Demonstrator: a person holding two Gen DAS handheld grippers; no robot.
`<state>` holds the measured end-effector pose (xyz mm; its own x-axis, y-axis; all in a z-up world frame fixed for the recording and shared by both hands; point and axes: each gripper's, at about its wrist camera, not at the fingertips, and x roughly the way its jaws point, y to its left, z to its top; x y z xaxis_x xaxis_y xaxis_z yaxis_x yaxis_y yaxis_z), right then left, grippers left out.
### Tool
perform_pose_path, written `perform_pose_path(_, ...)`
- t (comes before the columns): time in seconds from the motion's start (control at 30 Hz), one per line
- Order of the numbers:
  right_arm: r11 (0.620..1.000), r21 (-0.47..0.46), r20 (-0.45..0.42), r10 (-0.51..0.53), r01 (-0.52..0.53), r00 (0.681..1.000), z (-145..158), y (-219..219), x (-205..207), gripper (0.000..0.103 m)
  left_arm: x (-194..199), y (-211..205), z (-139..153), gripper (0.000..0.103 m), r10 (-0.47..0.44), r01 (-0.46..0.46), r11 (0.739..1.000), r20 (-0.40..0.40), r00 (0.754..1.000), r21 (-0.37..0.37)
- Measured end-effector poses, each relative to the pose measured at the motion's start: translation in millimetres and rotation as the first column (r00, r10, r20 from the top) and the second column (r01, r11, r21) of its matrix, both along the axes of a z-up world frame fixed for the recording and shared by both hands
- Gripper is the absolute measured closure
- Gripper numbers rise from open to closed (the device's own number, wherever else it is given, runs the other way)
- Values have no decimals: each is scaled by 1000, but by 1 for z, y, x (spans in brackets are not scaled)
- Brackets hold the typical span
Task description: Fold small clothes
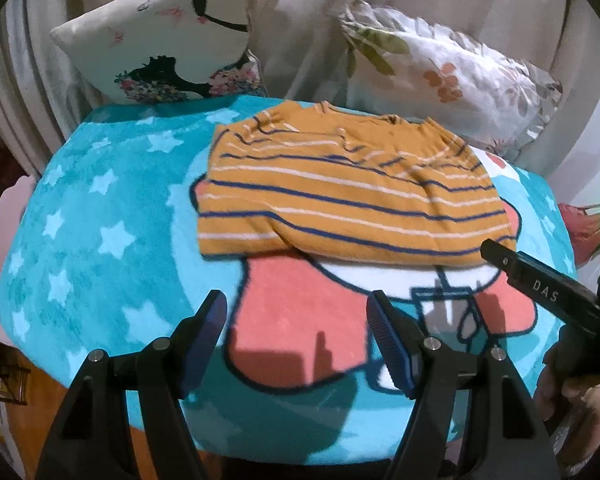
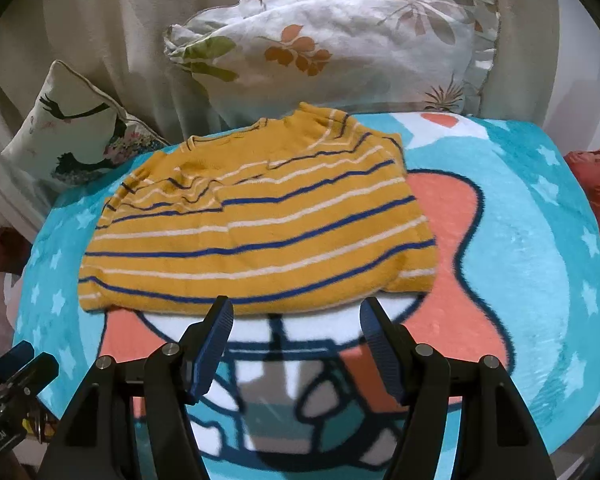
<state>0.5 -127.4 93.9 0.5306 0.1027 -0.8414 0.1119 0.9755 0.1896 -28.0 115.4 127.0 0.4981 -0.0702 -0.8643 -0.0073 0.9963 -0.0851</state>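
Mustard-yellow knit shirt with blue and white stripes (image 2: 256,224) lies partly folded mid-blanket toward the far edge of the turquoise star-print fleece blanket (image 1: 80,240); left gripper (image 1: 296,320) and right gripper (image 2: 296,328) hover empty with jaws spread near its near hem, seemingly for the next fold.

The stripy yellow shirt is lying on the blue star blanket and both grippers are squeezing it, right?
Not quite. The stripy yellow shirt does lie on the blue star blanket, but neither gripper is squeezing it. The right wrist view shows the right gripper open just short of the hem, and the left wrist view shows the left gripper open too.
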Motion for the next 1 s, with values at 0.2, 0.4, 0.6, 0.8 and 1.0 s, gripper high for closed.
perform_pose_path(0.2,999,-27,-12,24,-25,1000,1,50,19,32,21,47,1,32,-1,1,1000,2,1000,-14)
perform_pose_path(0.4,997,-50,-34,60,-62,998,-2,105,36,32,38,95,-6,32,16,-17,999,-21,1000,-36)
perform_pose_path(0.6,993,-74,-67,91,-95,994,-9,148,47,32,52,132,-17,32,22,-25,997,-52,998,-66)
perform_pose_path(0.8,990,-97,-101,91,-100,991,-16,173,53,32,63,156,-30,32,19,-27,995,-87,996,-95)
perform_pose_path(1.0,984,-120,-125,113,-128,986,-23,194,57,32,72,171,-38,31,14,-26,993,-103,995,-117)
